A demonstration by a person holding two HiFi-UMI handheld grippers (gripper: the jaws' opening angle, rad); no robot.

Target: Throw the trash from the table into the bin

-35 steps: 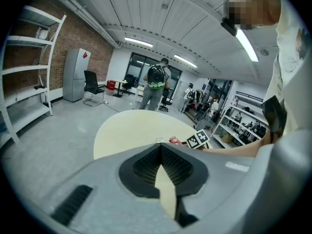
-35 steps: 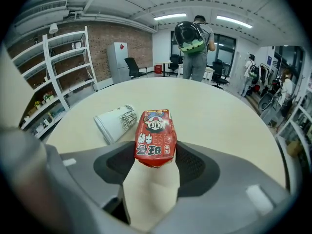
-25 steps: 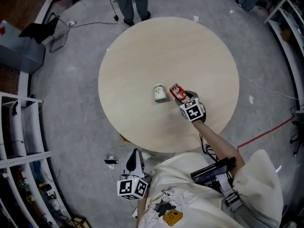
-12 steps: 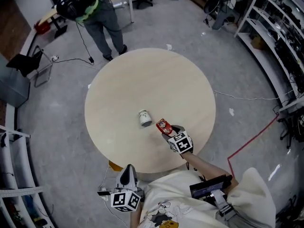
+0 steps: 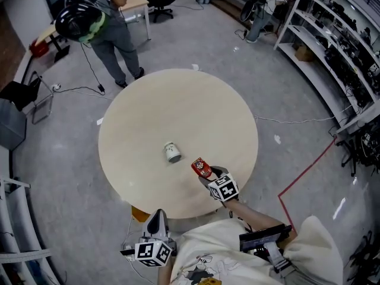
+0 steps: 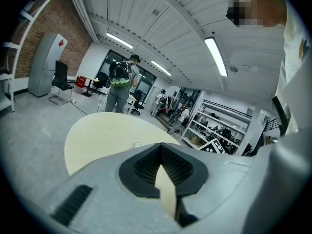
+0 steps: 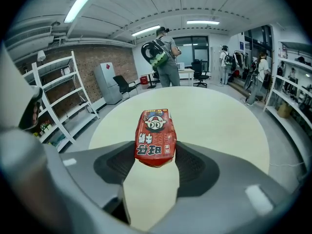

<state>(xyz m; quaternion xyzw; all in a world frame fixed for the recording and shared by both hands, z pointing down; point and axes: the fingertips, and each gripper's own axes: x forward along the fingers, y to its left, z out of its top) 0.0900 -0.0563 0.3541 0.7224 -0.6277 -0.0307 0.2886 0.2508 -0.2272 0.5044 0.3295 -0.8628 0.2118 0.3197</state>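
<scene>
Red pack (image 5: 201,168) sits clamped between the jaws of the right gripper (image 5: 209,175), which stand fairly wide with their pads pressed on its two sides. Seen from the right gripper view, the pack (image 7: 155,138) has its long axis running straight out along the jaws, with most of its length sticking out past the tips. It is held over the table (image 5: 178,105), near the near right edge. A white can (image 5: 172,152) lies on its side on the table, to the far left of the pack and apart from it. The right gripper is much the nearer of the two to that can.

The left gripper (image 5: 157,217) hangs below the table's near edge, its jaw tips together with nothing between them. No bin shows in any view, so which way the pack must travel cannot be told.

Compared with a second ago, the pack has come away from the can, where it was just beside it, and toward the near edge. The can lies as it did.
</scene>
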